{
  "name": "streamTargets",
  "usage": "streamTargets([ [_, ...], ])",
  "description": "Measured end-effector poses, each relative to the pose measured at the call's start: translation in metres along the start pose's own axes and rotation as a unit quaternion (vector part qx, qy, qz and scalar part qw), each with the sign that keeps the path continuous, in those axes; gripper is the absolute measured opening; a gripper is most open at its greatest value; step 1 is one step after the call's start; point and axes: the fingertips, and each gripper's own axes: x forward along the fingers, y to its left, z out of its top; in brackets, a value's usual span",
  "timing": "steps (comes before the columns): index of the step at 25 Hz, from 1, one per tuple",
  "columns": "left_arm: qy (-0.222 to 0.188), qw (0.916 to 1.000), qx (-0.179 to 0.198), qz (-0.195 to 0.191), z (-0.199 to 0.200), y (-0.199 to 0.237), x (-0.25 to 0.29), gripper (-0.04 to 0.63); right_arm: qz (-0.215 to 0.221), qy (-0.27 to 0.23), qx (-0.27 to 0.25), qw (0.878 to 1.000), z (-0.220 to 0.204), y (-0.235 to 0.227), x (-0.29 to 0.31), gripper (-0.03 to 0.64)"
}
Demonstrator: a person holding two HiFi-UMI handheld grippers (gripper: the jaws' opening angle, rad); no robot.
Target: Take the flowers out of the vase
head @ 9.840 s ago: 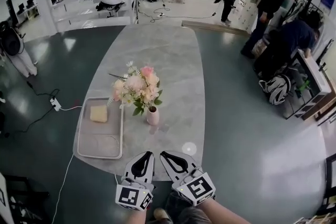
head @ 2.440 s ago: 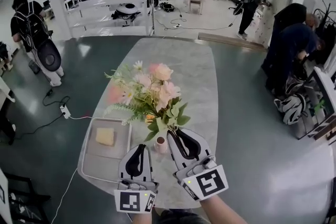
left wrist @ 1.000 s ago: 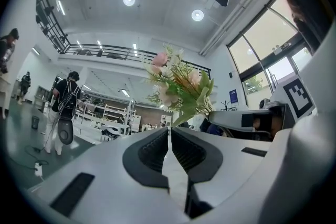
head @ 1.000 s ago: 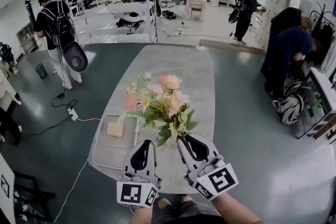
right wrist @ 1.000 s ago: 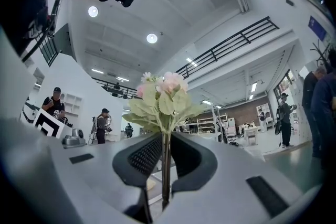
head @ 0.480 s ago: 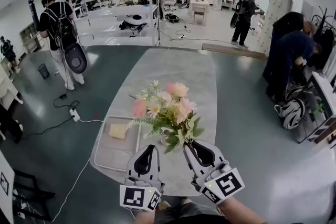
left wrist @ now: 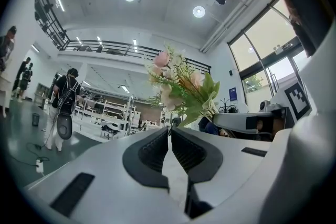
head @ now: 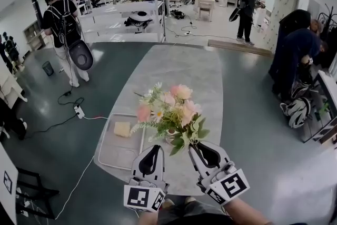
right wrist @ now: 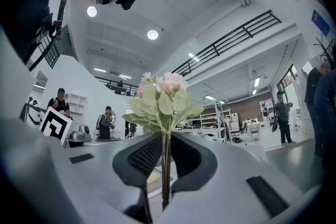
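Observation:
In the head view a bouquet of pink and white flowers (head: pixel 171 110) with green leaves hangs over the near end of the grey table (head: pixel 174 68). My right gripper (head: pixel 191 145) is shut on its thin stems; in the right gripper view the stems (right wrist: pixel 166 165) run straight down between the pads of the right gripper (right wrist: pixel 165 135). The small pink vase (head: pixel 170 138) stands on the table beneath the leaves, mostly hidden. My left gripper (head: pixel 157 147) is level beside it, left of the bouquet, jaws together with nothing held. The left gripper view shows the left gripper (left wrist: pixel 169 130) and the flowers (left wrist: pixel 181 86) up to the right.
A metal tray (head: pixel 108 158) with a yellow sponge (head: pixel 122 129) lies on the table to the left of the vase. A person with a backpack (head: pixel 66 29) stands on the floor at the far left, and others (head: pixel 295 50) stand at the right. Shelving (head: pixel 126 5) fills the back.
The bouquet stays in my right gripper and both grippers have barely moved. The head view has shifted a little, and the vase now shows under the leaves.

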Motion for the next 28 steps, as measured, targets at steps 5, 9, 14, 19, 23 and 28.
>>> streamTargets([
  [5, 0.005, 1.0000, -0.002, 0.001, 0.002, 0.008, 0.009, 0.031, 0.001, 0.009, 0.007, 1.000, -0.004, -0.005, 0.008, 0.064],
  [9, 0.006, 1.0000, -0.002, 0.004, 0.001, 0.009, 0.009, 0.031, 0.000, 0.013, 0.008, 1.000, -0.008, -0.007, 0.007, 0.064],
  [14, 0.009, 0.9999, -0.003, 0.006, -0.003, 0.012, 0.009, 0.031, -0.001, 0.015, 0.009, 1.000, -0.011, -0.008, 0.008, 0.064],
  [19, 0.011, 0.9999, -0.003, 0.007, -0.005, 0.011, 0.007, 0.031, -0.001, 0.014, 0.010, 1.000, -0.012, -0.007, 0.006, 0.064],
  [23, 0.013, 0.9999, -0.003, 0.009, -0.010, 0.015, 0.008, 0.031, -0.001, 0.015, 0.012, 1.000, -0.017, -0.008, 0.009, 0.064],
  [28, 0.019, 0.9997, -0.004, 0.013, -0.016, 0.010, 0.006, 0.031, -0.001, 0.015, 0.013, 1.000, -0.020, -0.011, 0.002, 0.064],
])
